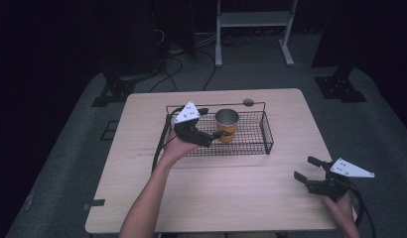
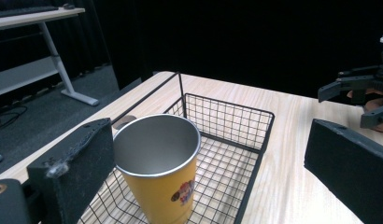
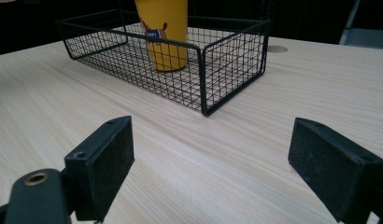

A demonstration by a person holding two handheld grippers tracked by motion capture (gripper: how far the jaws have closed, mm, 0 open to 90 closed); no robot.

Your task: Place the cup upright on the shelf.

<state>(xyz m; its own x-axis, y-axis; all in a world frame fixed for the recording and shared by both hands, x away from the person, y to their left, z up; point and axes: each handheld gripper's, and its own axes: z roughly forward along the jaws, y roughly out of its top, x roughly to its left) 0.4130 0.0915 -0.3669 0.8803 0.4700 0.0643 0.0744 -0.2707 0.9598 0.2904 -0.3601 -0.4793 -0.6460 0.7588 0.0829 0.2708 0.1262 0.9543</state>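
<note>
A yellow cup (image 1: 227, 126) with a bare metal inside stands upright in a black wire basket (image 1: 266, 134) on the far half of the table. My left gripper (image 1: 211, 122) hangs over the basket's left part, open, right by the cup's left side. In the left gripper view the cup (image 2: 161, 177) sits between the wide-apart jaws of that gripper (image 2: 210, 135), close against the left one; contact is unclear. My right gripper (image 1: 305, 167) is open near the table's front right, over bare wood. Its own view has the gripper (image 3: 213, 130) facing the basket (image 3: 227, 60) and cup (image 3: 164, 32).
The wooden table (image 1: 216, 198) has a round cable hole (image 1: 248, 102) just behind the basket. A white desk frame (image 1: 253, 29) and loose cables lie on the grey floor beyond. Black stand feet (image 1: 340, 87) flank the table's far corners.
</note>
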